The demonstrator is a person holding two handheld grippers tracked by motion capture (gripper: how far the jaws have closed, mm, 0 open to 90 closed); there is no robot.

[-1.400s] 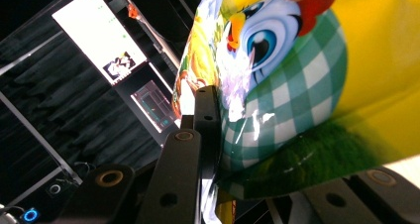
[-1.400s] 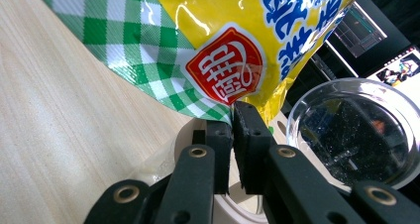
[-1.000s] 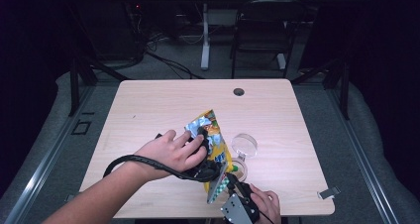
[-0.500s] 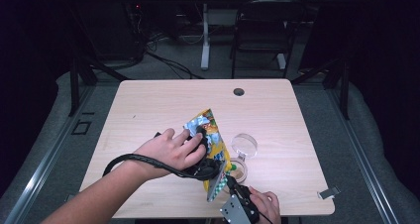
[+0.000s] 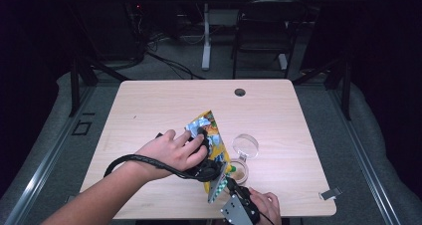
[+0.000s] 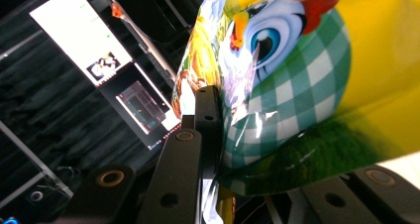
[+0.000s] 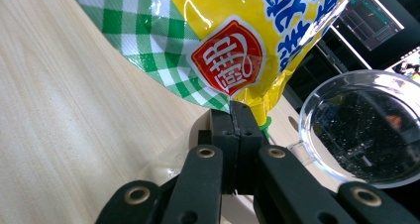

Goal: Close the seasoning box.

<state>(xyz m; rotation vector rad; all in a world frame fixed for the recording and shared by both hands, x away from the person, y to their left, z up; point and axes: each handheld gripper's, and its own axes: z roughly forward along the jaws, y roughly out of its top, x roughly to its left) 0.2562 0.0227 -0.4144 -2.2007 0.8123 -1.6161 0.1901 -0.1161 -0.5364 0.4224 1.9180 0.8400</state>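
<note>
Snack bag (image 5: 211, 140), yellow with green checks and a cartoon bird, hangs tilted above the near middle of the table (image 5: 149, 105), stretched between your two tools. Your left gripper (image 6: 218, 135) clamps its upper body, jaws pressed into the foil, likely to steady it. Your right gripper (image 7: 236, 122) has just been closing and now pinches the bag's low near corner, jaws pressed together on the foil, which looks like a hold for tearing or opening there. Just right of the bag sits a small clear cup (image 5: 239, 171), its round lid (image 5: 246, 146) lying beyond it, probably placed to catch what pours out.
</note>
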